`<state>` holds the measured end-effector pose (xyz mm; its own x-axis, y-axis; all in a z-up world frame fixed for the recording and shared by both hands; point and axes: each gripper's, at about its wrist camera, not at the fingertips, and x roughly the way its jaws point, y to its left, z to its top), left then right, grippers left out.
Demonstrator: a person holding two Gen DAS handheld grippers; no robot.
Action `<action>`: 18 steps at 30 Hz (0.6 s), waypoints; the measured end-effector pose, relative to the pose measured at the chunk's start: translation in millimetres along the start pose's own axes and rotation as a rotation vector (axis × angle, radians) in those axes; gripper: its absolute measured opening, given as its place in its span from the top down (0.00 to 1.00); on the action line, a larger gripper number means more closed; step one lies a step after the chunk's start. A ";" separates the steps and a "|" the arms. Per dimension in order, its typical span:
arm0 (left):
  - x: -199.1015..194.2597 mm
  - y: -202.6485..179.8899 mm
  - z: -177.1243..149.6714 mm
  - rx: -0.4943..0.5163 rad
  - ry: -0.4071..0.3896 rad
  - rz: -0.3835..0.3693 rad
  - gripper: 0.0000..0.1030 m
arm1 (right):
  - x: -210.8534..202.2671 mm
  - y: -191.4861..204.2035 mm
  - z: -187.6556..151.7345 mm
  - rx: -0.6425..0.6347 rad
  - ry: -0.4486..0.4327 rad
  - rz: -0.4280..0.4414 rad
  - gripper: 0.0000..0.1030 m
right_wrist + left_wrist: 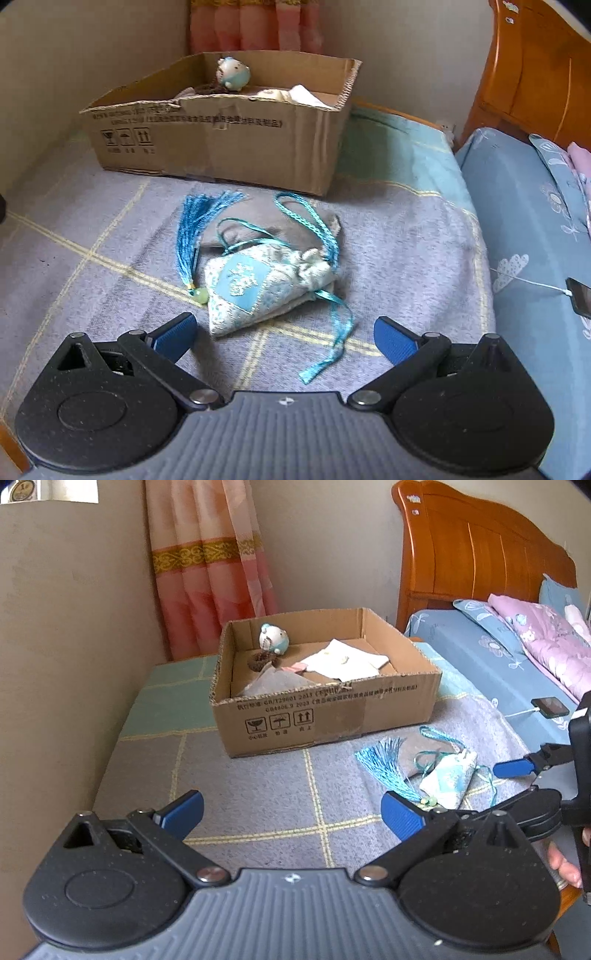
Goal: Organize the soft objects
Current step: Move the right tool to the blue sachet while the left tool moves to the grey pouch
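Two grippers hovering with fingers spread over one sachet beside one open box.

Lying on the grey checked blanket just in front of the brown cardboard box: one pale blue embroidered drawstring sachet with one blue tassel and one green bead, resting partly on one grey cloth. Sitting inside the box: one small white-and-teal plush toy, one folded white cloth, one dark brown crocheted piece, one grey fabric piece. Hanging just short of the sachet, the right gripper, fingers wide apart, pinching nothing. Hovering over bare blanket left of it, the left gripper, fingers likewise spread. Lying on the blue floral bed, one black phone.
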<state>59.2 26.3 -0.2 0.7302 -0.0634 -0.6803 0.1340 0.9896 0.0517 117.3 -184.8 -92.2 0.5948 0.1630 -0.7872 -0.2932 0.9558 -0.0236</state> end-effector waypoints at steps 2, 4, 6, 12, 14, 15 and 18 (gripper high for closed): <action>2.6 -2.1 0.7 0.003 0.006 -0.003 0.01 | 1.3 -0.2 0.3 -0.008 -0.017 0.010 0.00; 5.3 -5.0 1.8 0.010 0.012 -0.007 0.01 | 2.9 -1.0 1.4 -0.020 -0.033 0.019 0.00; 7.9 -7.8 2.5 0.017 0.017 -0.008 0.01 | 4.1 -1.5 1.7 -0.028 -0.048 0.026 0.00; 15.8 -14.2 4.8 0.030 0.036 -0.013 0.01 | 7.6 -1.1 4.7 -0.047 -0.069 0.027 0.00; 18.6 -16.4 6.4 0.037 0.041 -0.013 0.01 | 7.5 1.0 5.4 -0.066 -0.077 0.027 0.00; 20.0 -17.0 7.1 0.039 0.043 -0.014 0.01 | 7.2 1.6 6.1 -0.071 -0.080 0.027 0.00; 25.0 -19.3 9.1 0.047 0.051 -0.017 0.01 | 5.2 1.0 6.6 -0.078 -0.092 0.058 0.06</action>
<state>81.0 4.4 -11.6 0.6924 -0.0726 -0.7178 0.1788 0.9812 0.0733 125.0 -181.4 -92.3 0.6402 0.2429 -0.7288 -0.3847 0.9226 -0.0304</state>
